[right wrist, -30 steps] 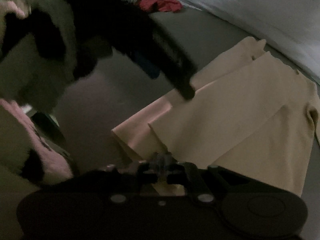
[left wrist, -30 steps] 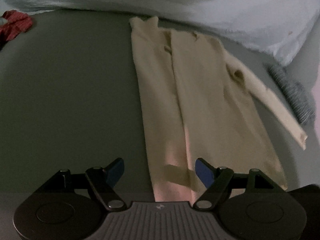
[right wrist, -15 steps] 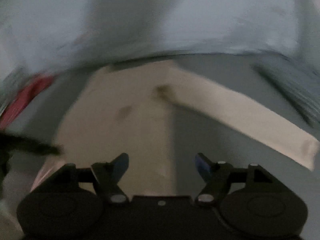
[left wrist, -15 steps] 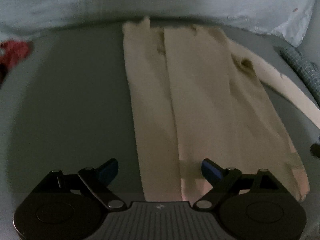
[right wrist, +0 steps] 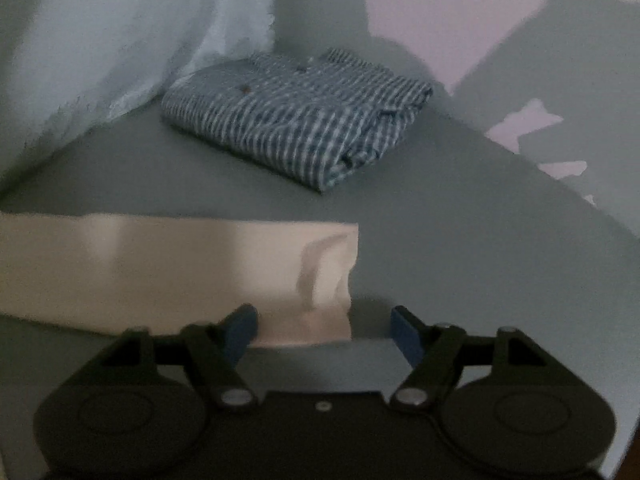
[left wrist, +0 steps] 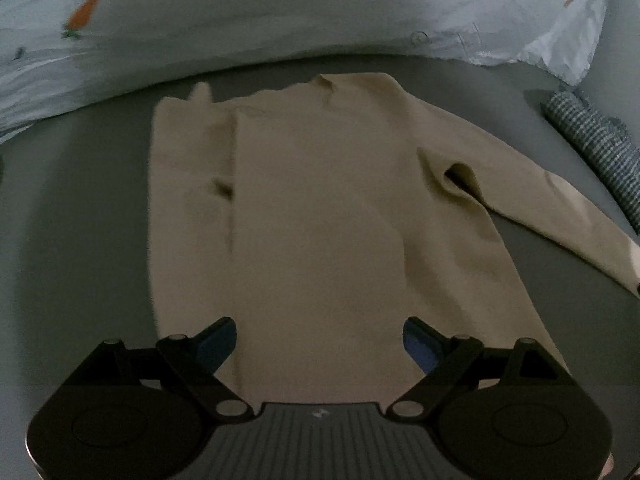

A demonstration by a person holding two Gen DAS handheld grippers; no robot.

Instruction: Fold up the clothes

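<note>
Sweater (left wrist: 320, 220) sleeve cuff (right wrist: 320, 280) lies between right gripper's (right wrist: 324, 334) spread fingers (right wrist: 240, 330).

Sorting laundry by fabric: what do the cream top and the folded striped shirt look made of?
Cream top: looks like a soft, matte knit, with a smooth drape and rounded creases; the fibre is unclear. Striped shirt: probably thin woven cotton, with crisp blue-white stripes, small buttons and sharp folded edges.
</note>
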